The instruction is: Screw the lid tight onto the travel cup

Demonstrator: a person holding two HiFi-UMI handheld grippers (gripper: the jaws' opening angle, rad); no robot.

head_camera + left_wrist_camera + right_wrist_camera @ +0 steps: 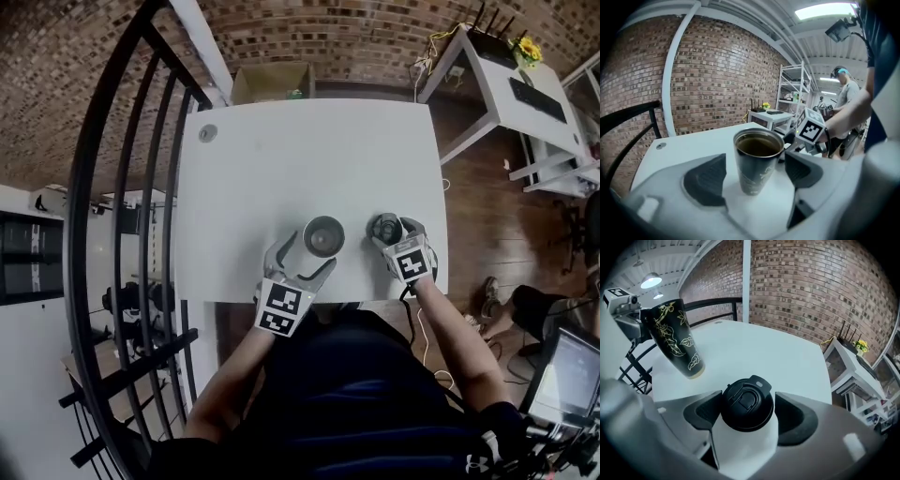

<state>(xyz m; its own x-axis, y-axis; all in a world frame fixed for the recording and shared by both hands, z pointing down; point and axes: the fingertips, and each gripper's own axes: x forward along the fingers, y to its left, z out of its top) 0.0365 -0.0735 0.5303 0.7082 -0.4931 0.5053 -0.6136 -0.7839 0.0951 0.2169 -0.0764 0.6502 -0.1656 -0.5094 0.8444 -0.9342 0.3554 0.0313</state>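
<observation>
Closest are the person's forearms (230,380), reaching over the near edge of the white desk (281,159). Just beyond them, the left gripper (309,253) is spread wide, with the travel cup (757,161) upright between its pads and touching neither. At the cup's 3 o'clock, just beside it, the right gripper (392,232) is likewise spread. It straddles the black lid (746,404), which lies flat on the desk, not pinched. By my judgement the task has barely begun: the cup is open-topped, and lifting, seating and screwing the lid all remain.
</observation>
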